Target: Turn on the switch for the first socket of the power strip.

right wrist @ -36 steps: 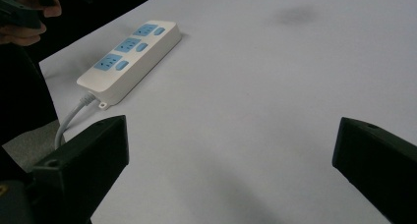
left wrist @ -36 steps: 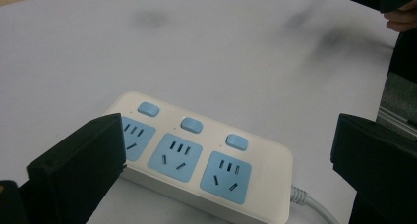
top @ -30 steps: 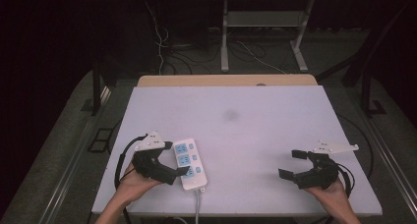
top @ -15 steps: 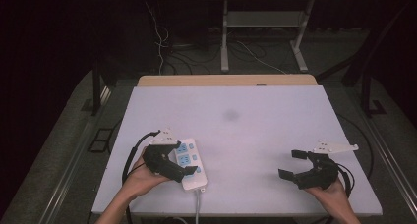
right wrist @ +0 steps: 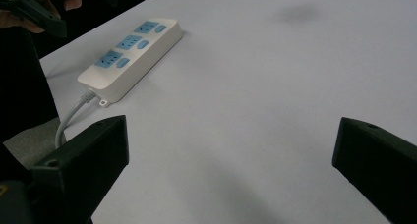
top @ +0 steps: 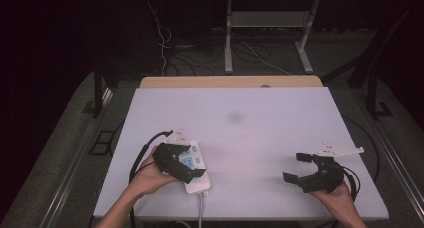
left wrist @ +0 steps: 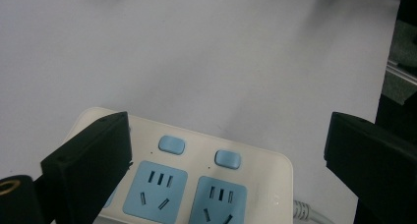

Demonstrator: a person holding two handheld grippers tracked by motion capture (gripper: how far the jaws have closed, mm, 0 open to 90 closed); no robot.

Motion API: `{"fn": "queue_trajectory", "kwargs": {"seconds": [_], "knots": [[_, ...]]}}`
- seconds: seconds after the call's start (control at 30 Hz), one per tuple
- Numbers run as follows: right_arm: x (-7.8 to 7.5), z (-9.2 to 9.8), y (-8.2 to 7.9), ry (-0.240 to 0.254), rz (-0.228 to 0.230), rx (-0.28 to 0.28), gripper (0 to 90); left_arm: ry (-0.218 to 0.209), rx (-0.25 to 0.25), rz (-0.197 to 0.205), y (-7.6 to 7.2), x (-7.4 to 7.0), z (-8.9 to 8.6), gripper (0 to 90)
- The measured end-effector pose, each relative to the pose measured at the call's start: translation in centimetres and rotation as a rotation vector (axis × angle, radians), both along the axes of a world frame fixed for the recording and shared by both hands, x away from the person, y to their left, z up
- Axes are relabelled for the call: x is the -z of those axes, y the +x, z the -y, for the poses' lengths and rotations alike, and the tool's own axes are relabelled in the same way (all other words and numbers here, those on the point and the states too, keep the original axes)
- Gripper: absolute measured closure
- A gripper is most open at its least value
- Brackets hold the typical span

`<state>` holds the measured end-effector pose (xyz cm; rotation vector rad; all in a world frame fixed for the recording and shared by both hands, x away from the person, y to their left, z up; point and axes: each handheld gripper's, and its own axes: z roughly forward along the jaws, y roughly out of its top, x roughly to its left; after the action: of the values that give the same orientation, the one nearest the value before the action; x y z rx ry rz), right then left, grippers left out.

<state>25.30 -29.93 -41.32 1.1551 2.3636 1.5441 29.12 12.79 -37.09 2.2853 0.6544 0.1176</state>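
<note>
High view: the left gripper (top: 192, 167) is positioned directly over the power strip (top: 197, 180), which lies on the white table (top: 260, 133) near its front-left edge. Left gripper view: the jaws are spread wide, and the strip (left wrist: 196, 184) is seen low between them, nearer the left jaw; contact cannot be confirmed. 2 blue sockets and 2 blue switches are visible there.

The long axis of the strip runs roughly front to back on the table, slightly angled. The cable end points toward the person's edge, where the grey cord (top: 201, 210) leaves the table. In the right gripper view, 3 sockets are counted along the strip (right wrist: 130, 52).

The right gripper (top: 300, 170) is held at the front-right of the table, well apart from the strip, with its jaws wide and nothing between them.

Open surface is available behind and to the right of the strip; little room remains toward the front edge.
</note>
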Motion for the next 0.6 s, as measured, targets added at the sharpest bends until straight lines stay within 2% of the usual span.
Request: {"fn": "queue_trajectory", "kwargs": {"seconds": [0.1, 0.3, 0.6], "knots": [[0.01, 0.01, 0.01, 0.002, 0.0, 0.0, 0.2, 0.023, 0.014, -0.002, -0.02, -0.01, 0.23, 8.9], [0.06, -0.12, 0.01, -0.004, 0.0, -0.006, 0.2, 0.045, 0.029, 0.004, 0.08, 0.17, 0.55, 25.6], [0.08, -0.15, -0.01, -0.008, 0.0, -0.008, 0.2, 0.056, 0.041, 0.003, 0.39, 0.08, 0.76, 65.5]]}}
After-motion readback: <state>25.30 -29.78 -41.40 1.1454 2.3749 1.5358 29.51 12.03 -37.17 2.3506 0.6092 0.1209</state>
